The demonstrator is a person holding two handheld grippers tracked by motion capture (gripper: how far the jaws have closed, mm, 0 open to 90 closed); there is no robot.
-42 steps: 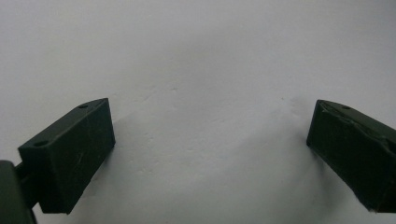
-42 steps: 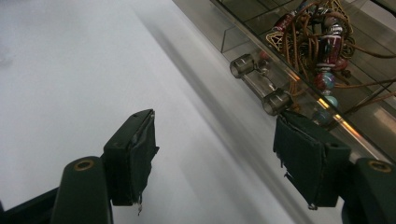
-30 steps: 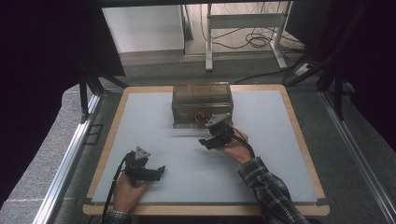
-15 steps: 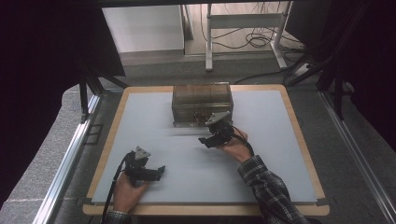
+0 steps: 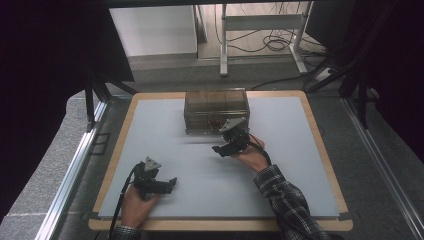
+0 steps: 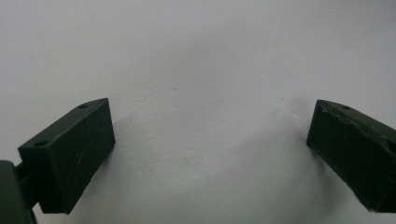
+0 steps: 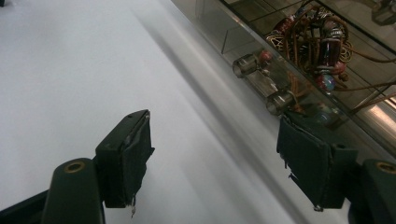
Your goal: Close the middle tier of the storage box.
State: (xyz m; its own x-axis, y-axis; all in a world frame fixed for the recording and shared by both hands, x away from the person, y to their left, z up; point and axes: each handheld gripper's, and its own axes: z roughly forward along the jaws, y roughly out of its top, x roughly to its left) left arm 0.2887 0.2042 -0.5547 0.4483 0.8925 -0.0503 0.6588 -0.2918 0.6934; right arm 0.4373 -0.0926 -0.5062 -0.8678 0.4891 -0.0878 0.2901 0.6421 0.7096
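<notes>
Bare mat (image 5: 165,135) surrounds both wide-jawed grippers, left gripper (image 5: 170,184) near its front edge, right gripper (image 5: 216,148) just beside the clear box (image 5: 216,106).

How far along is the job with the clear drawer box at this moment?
Early stage. Done: nothing visibly removed; the beaded jewelry sits inside the clear box. In hand: the right hand-held gripper sits at the box's front, jaws open and empty, near the drawer handle. The left hand-held gripper rests open on the white mat. Left: probably gripping the handle and opening the drawer.
</notes>
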